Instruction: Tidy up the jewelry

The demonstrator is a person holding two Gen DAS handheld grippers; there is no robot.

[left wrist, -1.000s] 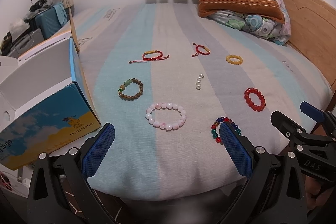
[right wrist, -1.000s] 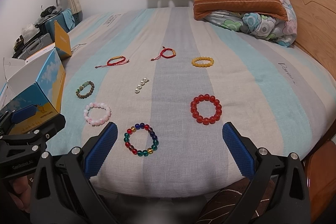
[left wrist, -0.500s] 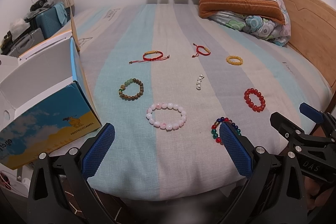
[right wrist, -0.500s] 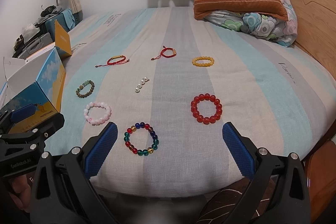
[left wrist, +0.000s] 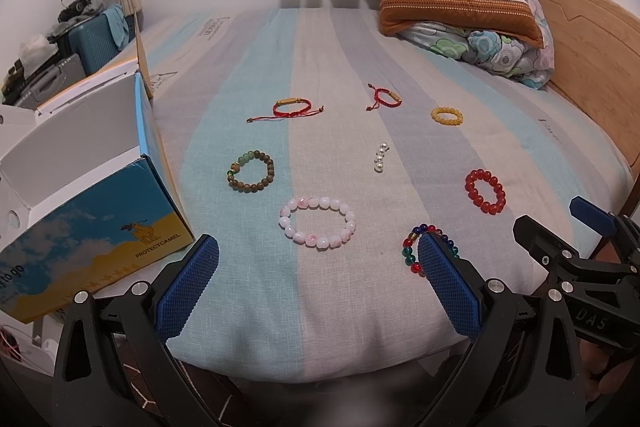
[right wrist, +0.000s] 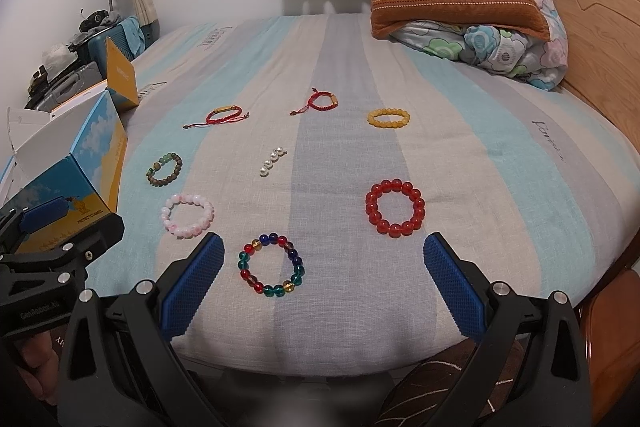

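Eight pieces laid out apart on the striped bedsheet [right wrist: 460,99], none yet moved toward the open blue-and-yellow box [left wrist: 92,223] at the left edge of the bed. Nearest the right gripper [right wrist: 322,287] — spread wide, empty, hovering at the foot of the bed — a multicoloured bead bracelet [right wrist: 271,265], with a red bead bracelet [right wrist: 395,207] just beyond to the right. Left gripper [left wrist: 316,287] likewise spread and holding nothing, facing a pink bead bracelet [left wrist: 318,222]; past it a brown-and-green bead bracelet [left wrist: 251,171], a short strand of pearls [left wrist: 381,157], a yellow bead bracelet [left wrist: 447,116] and two red cord bracelets [left wrist: 292,106] [left wrist: 384,98] in the far row. Likely light, all of them, and limp — beads on elastic or thread, so probably sagging and swinging once lifted, round and smooth enough to roll out of a shallow pinch. Best taken across one side of the loop, one pad inside the ring and one outside, pressing down into the soft bedding to get under the beads. Cord bracelets thinner and flatter — probably harder to catch without bunching the sheet; better gripped at the gold tube.
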